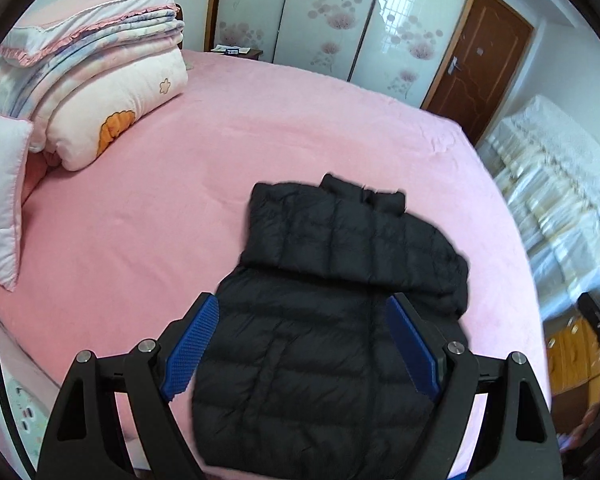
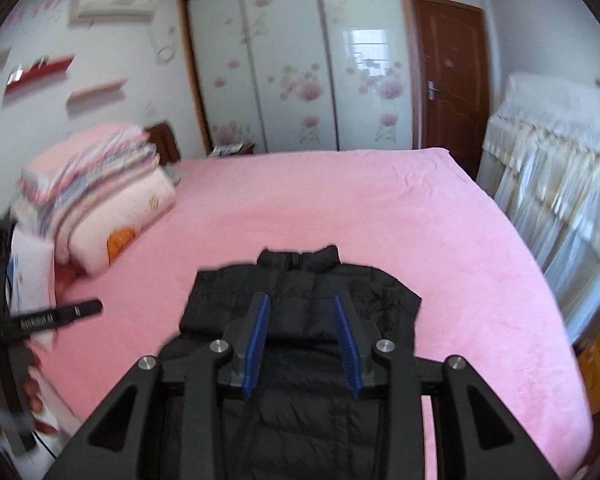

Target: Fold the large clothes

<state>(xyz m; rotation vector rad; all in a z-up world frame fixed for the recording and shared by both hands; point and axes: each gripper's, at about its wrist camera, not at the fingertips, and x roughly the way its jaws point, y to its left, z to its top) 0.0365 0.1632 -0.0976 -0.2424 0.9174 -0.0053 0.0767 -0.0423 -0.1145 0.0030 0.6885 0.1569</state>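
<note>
**Tongs lifted clear of a folded jacket**

Both pairs of tongs were seen above the bed with nothing between their blue pads. The left tongs were spread wide, their jaws framing the garment from above without touching it. The right tongs were parted more narrowly, with only air between the pads; no fabric was pinched, so they were judged released.

The black puffer jacket was laid on the near part of the pink bed, collar pointing away toward the wardrobe. Its upper part appeared to be doubled over the lower body, a horizontal fold edge being visible across the middle, and the sides seemed tucked inward so that a compact rectangle was formed. It was judged that the jacket had been left flat on the open stretch of sheet because the padded fabric needs a broad, soft surface to stay folded.

A stack of folded quilts and a white pillow were kept at the head of the bed, well apart from the jacket. In the right wrist view the left tongs' black frame could be made out at the left edge, blurred.

The fold was judged nearly or wholly complete; one more tidying or halving might be called for.
</note>
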